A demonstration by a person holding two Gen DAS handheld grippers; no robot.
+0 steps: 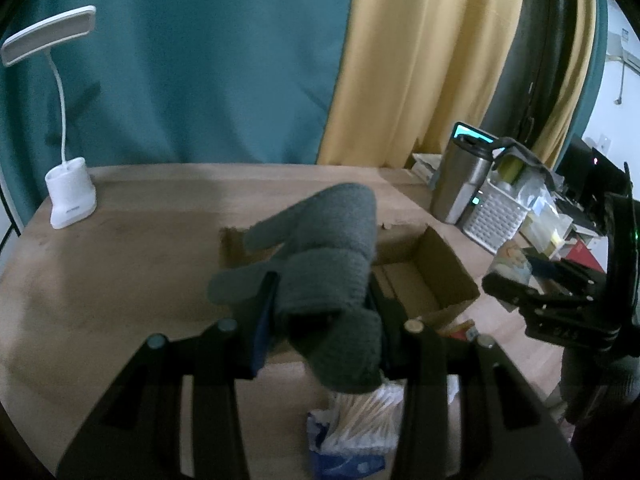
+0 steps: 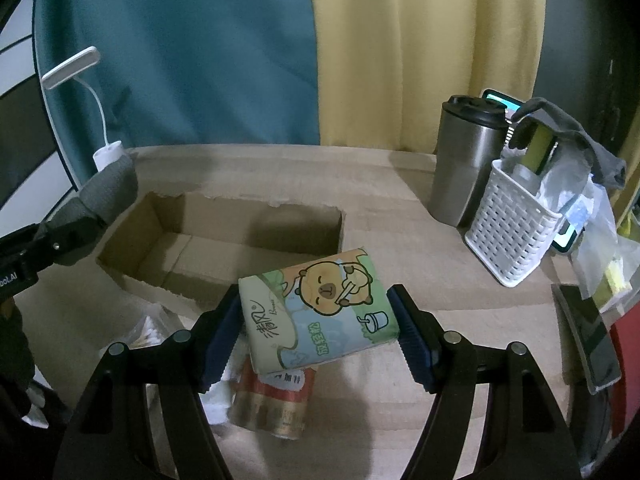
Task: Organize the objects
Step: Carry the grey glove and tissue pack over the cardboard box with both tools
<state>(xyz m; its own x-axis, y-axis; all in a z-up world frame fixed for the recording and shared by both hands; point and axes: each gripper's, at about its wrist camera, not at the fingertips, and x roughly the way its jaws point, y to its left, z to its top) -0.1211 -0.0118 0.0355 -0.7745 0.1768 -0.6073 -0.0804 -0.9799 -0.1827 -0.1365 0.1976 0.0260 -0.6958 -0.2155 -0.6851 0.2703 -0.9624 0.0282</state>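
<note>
Left gripper (image 1: 320,312): my jaws are clamped on a grey glove (image 1: 324,264), held above the cardboard box (image 1: 436,276).
Right gripper (image 2: 316,332): my jaws are clamped on a tissue pack (image 2: 320,316), at 5 o'clock from that box.
Can (image 2: 272,404): lies on the table (image 2: 400,208) under the pack.
White basket (image 2: 512,228): at 3 o'clock, beside a steel tumbler (image 2: 464,160).
Desk lamp (image 1: 68,184): at 9 o'clock.

A grey glove (image 1: 324,280) hides part of the cardboard box (image 1: 436,276); a bag of cotton swabs (image 1: 360,424) is half hidden.
</note>
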